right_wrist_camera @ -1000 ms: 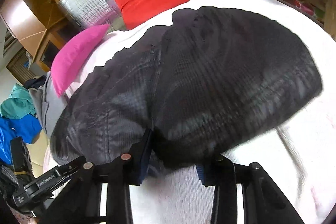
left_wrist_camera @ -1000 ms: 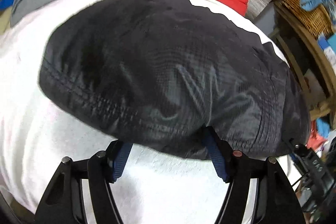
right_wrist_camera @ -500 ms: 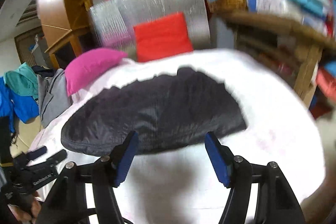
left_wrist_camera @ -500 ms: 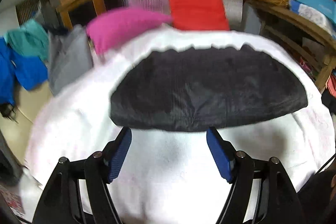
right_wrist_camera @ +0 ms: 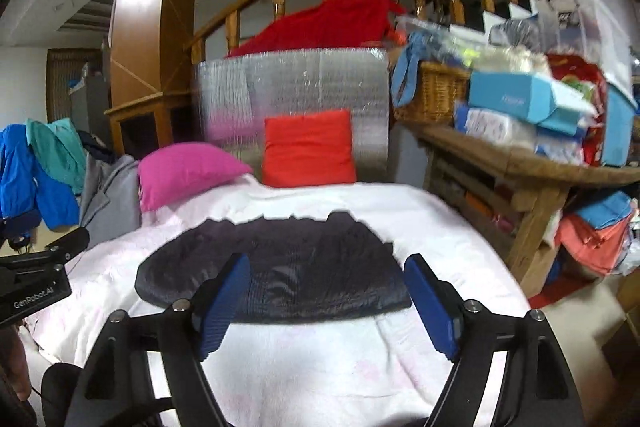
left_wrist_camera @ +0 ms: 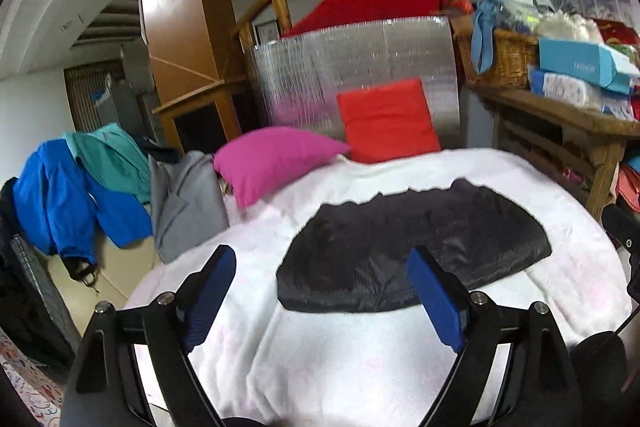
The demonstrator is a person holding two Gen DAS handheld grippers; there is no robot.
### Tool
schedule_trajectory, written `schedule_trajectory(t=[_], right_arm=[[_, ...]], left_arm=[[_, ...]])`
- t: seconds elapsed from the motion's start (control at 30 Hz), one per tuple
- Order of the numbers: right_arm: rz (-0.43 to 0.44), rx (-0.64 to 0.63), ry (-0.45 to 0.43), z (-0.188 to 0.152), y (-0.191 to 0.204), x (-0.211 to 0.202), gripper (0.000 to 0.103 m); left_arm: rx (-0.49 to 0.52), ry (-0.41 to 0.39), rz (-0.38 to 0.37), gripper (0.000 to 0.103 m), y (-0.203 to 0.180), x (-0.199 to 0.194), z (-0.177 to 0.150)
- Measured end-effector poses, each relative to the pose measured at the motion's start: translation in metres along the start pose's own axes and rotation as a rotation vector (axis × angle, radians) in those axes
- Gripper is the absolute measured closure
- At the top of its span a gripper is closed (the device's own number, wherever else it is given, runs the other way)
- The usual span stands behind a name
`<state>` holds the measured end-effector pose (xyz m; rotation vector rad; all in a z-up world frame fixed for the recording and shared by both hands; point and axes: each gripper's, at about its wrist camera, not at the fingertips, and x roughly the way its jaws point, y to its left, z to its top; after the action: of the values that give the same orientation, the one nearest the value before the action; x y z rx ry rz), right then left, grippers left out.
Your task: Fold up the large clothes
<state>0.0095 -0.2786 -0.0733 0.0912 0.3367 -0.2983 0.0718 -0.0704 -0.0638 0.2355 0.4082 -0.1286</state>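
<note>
Left wrist view: left gripper is seen raised above the bed, jaws wide, having just been opening; nothing is held between them. Black garment is seen lying folded flat on the white bed cover, beyond the jaws and not touched by them. Pink pillow and red pillow are noted at the head of the bed, the red one leaning on a silver panel. Grey garment is draped at the bed's left edge; blue jacket hangs further left. Shelf with a basket stands at right.

Right wrist view: right gripper is likewise seen with jaws wide, just opened, empty. The black garment is seen lying across the middle of the bed, apart from the jaws. Part of the left gripper is visible at the left edge. Both pillows are seen behind the garment.
</note>
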Motion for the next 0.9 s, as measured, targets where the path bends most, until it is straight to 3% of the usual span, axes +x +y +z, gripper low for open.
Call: schedule_trajectory(t=[0.2, 0.63, 0.9], right_arm=[[-0.011, 0.029, -0.092, 0.016, -0.002, -0.047, 0.003], [-0.044, 0.07, -0.112, 0.028, 0.009, -0.09, 0.003], [-0.047, 0.045, -0.086, 0.031, 0.022, -0.095, 0.003]], left_arm=[[-0.027, -0.069, 0.033, 0.008, 0.011, -0.041, 0.014], [-0.108, -0.16, 0.105, 0.004, 0.04, -0.103, 0.028], [-0.088, -0.201, 0.131, 0.001, 0.039, -0.121, 0.028]])
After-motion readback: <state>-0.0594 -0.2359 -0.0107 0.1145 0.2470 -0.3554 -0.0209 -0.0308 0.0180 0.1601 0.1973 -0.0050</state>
